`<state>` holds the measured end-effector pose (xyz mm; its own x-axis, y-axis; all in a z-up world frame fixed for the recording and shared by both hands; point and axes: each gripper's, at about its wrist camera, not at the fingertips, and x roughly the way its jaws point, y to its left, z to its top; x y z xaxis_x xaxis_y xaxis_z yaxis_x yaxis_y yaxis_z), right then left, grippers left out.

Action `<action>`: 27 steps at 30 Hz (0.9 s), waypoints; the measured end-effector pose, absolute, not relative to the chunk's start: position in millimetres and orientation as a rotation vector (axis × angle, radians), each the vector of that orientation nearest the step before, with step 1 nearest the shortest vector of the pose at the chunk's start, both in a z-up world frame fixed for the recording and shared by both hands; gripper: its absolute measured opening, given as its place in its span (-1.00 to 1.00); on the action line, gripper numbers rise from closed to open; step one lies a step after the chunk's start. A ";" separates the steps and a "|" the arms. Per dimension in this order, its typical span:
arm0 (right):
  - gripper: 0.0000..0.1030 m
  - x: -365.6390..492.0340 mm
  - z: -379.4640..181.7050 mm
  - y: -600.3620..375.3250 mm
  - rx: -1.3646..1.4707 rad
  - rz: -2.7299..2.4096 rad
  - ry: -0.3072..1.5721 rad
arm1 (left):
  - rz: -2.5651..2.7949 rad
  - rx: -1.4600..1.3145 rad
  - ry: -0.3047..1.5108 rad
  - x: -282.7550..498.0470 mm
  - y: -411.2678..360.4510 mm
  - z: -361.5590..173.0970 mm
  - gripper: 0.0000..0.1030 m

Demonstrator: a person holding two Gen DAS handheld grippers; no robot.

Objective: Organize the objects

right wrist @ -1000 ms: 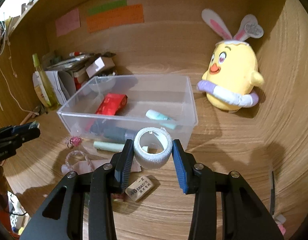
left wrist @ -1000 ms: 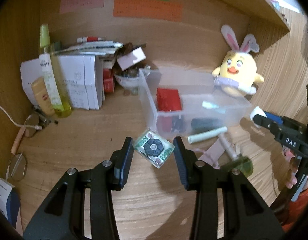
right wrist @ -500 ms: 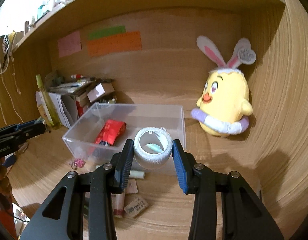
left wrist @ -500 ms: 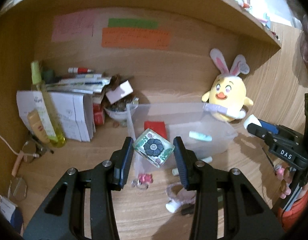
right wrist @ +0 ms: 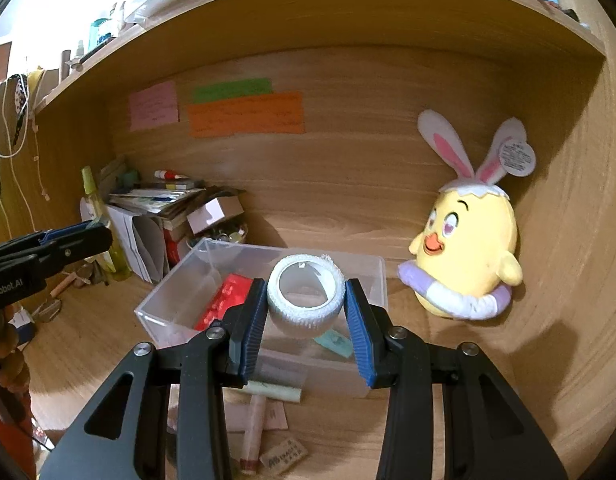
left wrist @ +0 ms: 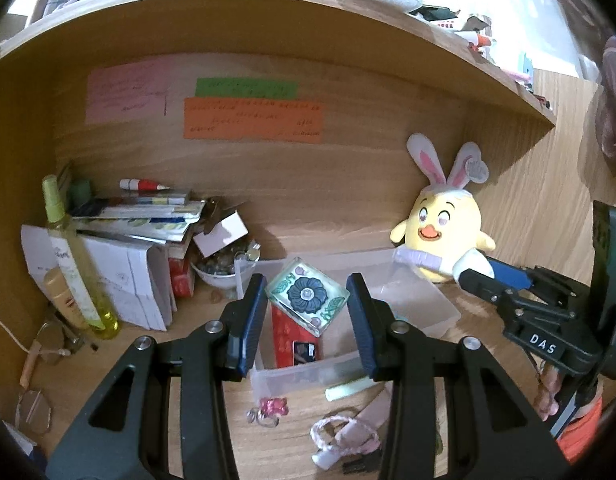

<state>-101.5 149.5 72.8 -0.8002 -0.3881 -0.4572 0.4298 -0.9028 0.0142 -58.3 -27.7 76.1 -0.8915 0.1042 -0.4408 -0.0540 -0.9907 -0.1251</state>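
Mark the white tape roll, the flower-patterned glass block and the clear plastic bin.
white tape roll (right wrist: pixel 306 300), right wrist view, outer band.
flower-patterned glass block (left wrist: pixel 306 292), left wrist view, top face.
clear plastic bin (right wrist: pixel 180 280), right wrist view, left wall.

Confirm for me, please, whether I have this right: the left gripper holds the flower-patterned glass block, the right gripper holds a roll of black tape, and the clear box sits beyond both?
Not quite: the roll in the right gripper is white, not black, as the right wrist view shows. The rest stands: the left gripper holds the flower-patterned glass block, and the clear box sits beyond both.
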 end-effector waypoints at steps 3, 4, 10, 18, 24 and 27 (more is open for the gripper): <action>-0.31 -107.3 76.3 146.6 0.627 -2.622 0.126 | 2.973 -0.706 -0.177 -67.6 -26.7 77.2 -0.21; -0.31 -109.3 77.3 145.6 0.622 -2.622 0.127 | 2.970 -0.710 -0.183 -70.2 -26.6 77.1 -0.21; -0.31 -124.8 76.0 138.1 0.639 -2.614 0.142 | 2.945 -0.795 -0.215 -94.2 -27.4 65.4 -0.21; -0.31 -150.6 51.3 128.9 0.747 -2.587 0.169 | 2.901 -0.942 -0.251 -124.4 -29.1 35.3 -0.21; -0.31 -167.6 30.2 124.7 0.834 -2.567 0.188 | 2.863 -1.040 -0.247 -141.5 -24.7 13.6 -0.21; -0.31 -173.0 21.9 122.9 0.866 -2.559 0.195 | 2.845 -1.078 -0.245 -147.6 -22.5 5.1 -0.21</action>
<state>-173.0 122.9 21.9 -0.7125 -0.3526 -0.6066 0.4405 -0.8977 0.0043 -147.6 -22.5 5.1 -0.7470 0.1393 -0.6500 -0.0262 -0.9832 -0.1806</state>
